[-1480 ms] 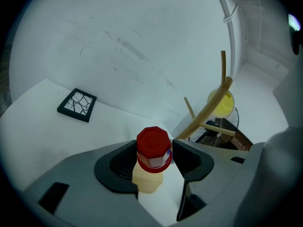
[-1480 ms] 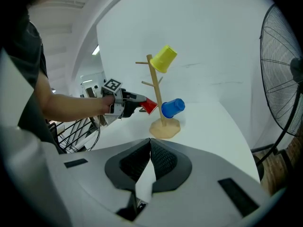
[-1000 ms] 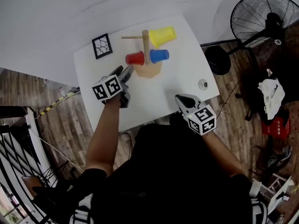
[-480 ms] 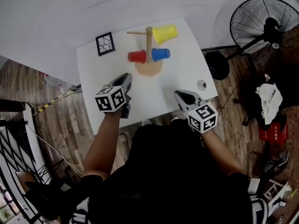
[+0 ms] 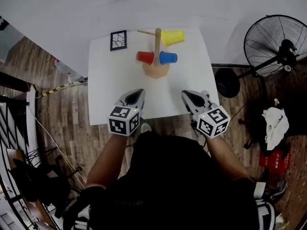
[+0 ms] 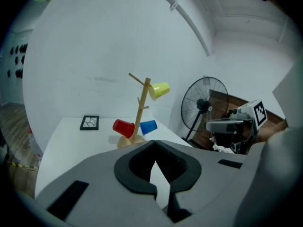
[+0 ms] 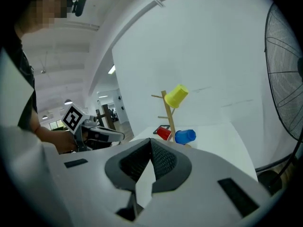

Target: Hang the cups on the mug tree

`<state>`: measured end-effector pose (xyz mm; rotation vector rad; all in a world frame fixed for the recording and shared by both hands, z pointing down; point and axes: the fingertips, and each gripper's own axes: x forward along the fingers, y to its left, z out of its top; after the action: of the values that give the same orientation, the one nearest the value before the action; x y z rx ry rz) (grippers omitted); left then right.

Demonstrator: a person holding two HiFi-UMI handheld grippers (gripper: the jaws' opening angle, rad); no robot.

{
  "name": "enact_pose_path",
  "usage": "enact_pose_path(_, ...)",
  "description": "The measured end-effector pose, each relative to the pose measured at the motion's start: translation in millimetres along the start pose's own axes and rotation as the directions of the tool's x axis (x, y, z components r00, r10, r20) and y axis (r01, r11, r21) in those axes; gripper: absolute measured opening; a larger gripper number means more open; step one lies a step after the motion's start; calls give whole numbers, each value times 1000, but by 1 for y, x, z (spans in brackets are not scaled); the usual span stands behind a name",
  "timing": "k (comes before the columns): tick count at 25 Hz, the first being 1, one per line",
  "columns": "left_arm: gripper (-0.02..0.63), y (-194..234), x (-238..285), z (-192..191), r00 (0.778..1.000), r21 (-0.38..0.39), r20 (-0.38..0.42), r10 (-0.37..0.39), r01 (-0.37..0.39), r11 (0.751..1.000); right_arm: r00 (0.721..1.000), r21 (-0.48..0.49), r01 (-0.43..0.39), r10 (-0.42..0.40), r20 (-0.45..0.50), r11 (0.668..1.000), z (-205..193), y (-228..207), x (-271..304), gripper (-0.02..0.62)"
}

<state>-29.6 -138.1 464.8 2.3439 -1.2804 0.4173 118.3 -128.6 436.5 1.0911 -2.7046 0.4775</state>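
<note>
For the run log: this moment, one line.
red cup, blue cup, yellow cup: on mug tree | left tool: just closed, empty | right tool: shut, empty

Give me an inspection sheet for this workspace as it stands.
Surface: white table, set against a white wall.
Job's things: mug tree holds the yellow cup up high, with the red cup and blue cup lower.
Clutter: small framed picture at the back corner.
Grippers: left gripper just closed, empty; right gripper shut, empty; both over the near edge.
Cables: nothing seen on the table.
Surroundings: wood floor; standing fan on the right.
</note>
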Motion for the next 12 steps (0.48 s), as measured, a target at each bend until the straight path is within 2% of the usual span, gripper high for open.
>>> enact_pose_path(5, 15, -45, -11, -7, 1000, 47, 17, 23, -23, 999, 999, -57, -46, 47, 16, 997, 0, 9, -20, 6)
enact_pose_path(12, 17, -64, -25, -12, 997, 29, 33, 77, -77, 997, 998, -92, -65, 66, 15, 994, -8, 17, -38, 6)
